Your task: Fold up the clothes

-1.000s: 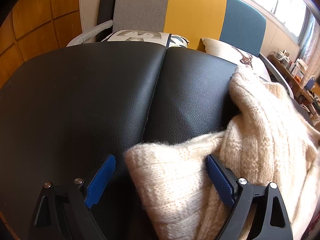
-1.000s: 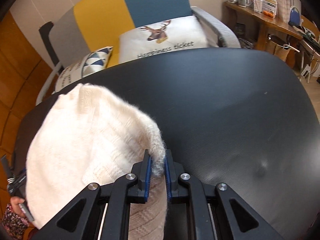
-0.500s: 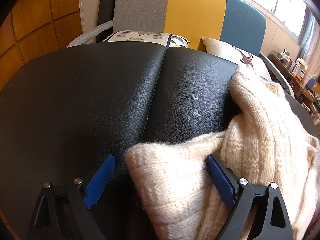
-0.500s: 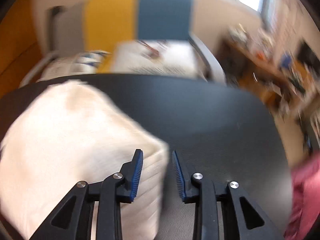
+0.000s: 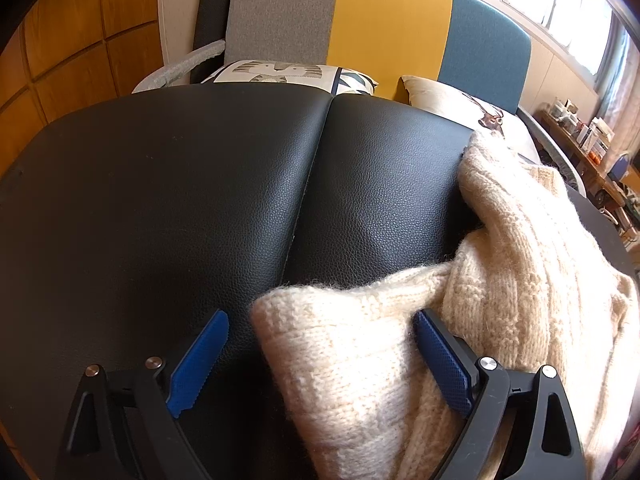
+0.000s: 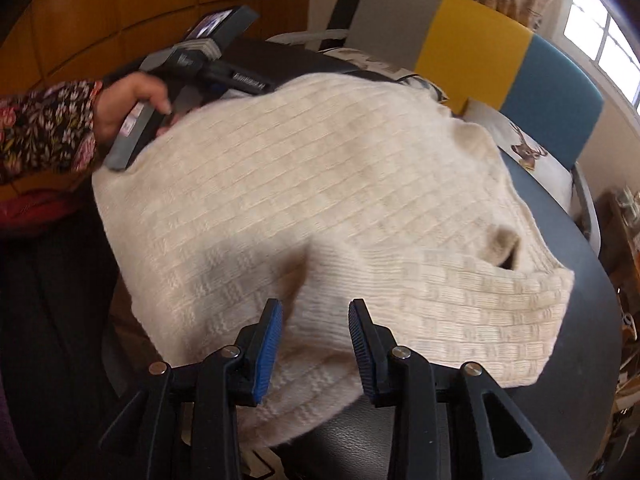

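Note:
A cream knitted sweater (image 6: 320,200) lies bunched and partly folded on the black leather tabletop (image 5: 180,220). In the left wrist view my left gripper (image 5: 320,356) stands wide open, with a folded sleeve end of the sweater (image 5: 344,364) lying loose between its blue pads. My right gripper (image 6: 316,340) is open just above the near edge of the sweater, nothing pinched between its fingers. In the right wrist view a hand (image 6: 124,100) in a floral sleeve holds the grey body of the left tool (image 6: 180,64) at the sweater's far left; its fingertips are hidden behind the knit.
Behind the table stands a sofa with a grey, yellow and blue back (image 5: 384,32) and patterned cushions (image 5: 280,72). A cluttered wooden shelf (image 5: 588,148) runs along the right wall. Bare black tabletop (image 6: 580,320) shows to the right of the sweater.
My right gripper has let go of the sweater's edge and opened, then swung left so that it faces across the sweater. The left gripper has stayed open in place.

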{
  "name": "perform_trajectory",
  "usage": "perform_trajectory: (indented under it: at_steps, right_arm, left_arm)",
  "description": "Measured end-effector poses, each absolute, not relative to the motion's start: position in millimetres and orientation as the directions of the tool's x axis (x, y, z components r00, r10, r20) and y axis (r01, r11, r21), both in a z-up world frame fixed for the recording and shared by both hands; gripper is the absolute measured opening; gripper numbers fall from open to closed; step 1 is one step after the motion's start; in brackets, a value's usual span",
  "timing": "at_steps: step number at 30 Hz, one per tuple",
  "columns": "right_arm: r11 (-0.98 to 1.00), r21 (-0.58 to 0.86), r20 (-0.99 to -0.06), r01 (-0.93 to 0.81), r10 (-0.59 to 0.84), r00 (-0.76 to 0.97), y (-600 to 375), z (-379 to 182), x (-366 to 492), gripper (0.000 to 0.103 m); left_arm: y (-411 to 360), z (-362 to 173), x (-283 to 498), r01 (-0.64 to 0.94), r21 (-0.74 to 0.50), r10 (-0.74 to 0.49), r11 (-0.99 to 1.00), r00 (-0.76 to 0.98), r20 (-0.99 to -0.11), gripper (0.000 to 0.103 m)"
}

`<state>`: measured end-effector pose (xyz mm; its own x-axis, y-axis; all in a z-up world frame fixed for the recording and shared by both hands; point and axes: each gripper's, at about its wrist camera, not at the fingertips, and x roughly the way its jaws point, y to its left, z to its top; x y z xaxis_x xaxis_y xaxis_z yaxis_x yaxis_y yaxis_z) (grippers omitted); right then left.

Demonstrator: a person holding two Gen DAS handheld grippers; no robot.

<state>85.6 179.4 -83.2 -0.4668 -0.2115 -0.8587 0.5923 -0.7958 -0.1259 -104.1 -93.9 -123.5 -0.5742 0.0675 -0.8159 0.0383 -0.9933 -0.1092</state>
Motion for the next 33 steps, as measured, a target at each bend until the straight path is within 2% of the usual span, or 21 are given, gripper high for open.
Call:
perform_trajectory:
  at_steps: [6,8,9,10,15,21,24,33]
  right_arm:
    - [-0.782,-0.277,-0.846,0.559,-0.076,-0.527,171.2,-108.0,83.8,0.034]
    - [-0.826,-0.207,-0.853,0.524,-0.11,-0.51,180.7,-107.5,77.8,0.031]
    - [-0.847,-0.176,-0.855,0.501,-0.121,-0.505,186.2,-105.9,74.6,0.016]
    - [-0.866,-0.148,-0.853,0.477,-0.132,-0.505,192.5,-102.9,71.8,0.012]
    - [-0.946,-0.043,-0.788,0.32,-0.165,-0.593,246.0,-64.0,62.8,0.011]
    - [-0.994,0.103,-0.722,0.036,-0.099,-0.684,361.6,-24.5,49.5,0.011]
    - [-0.979,0.172,-0.716,-0.107,-0.05,-0.697,420.2,-24.2,42.5,0.011]
    - [-0.892,0.225,-0.741,-0.392,0.105,-0.664,527.0,-44.8,25.6,0.011]
  left_arm:
    - [-92.7,-123.6,-103.9,0.038,-0.106,0.066,-0.994,-0.575,-0.816,0.095]
    - [-92.4,-123.6,-104.1,0.038,-0.105,0.065,-0.994,-0.574,-0.816,0.095]
    - [-92.5,-123.6,-104.2,0.038,-0.106,0.065,-0.994,-0.574,-0.816,0.095]
    - [-92.5,-123.7,-104.3,0.038,-0.105,0.065,-0.994,-0.574,-0.816,0.095]
    - [-92.6,-123.6,-104.3,0.037,-0.101,0.061,-0.994,-0.574,-0.817,0.095]
    - [-92.3,-123.9,-104.1,0.037,-0.093,0.055,-0.995,-0.573,-0.818,0.095]
    - [-92.1,-124.1,-104.2,0.039,-0.087,0.05,-0.995,-0.574,-0.818,0.096]
    - [-91.5,-124.5,-104.5,0.049,-0.069,0.029,-0.996,-0.571,-0.821,0.099]
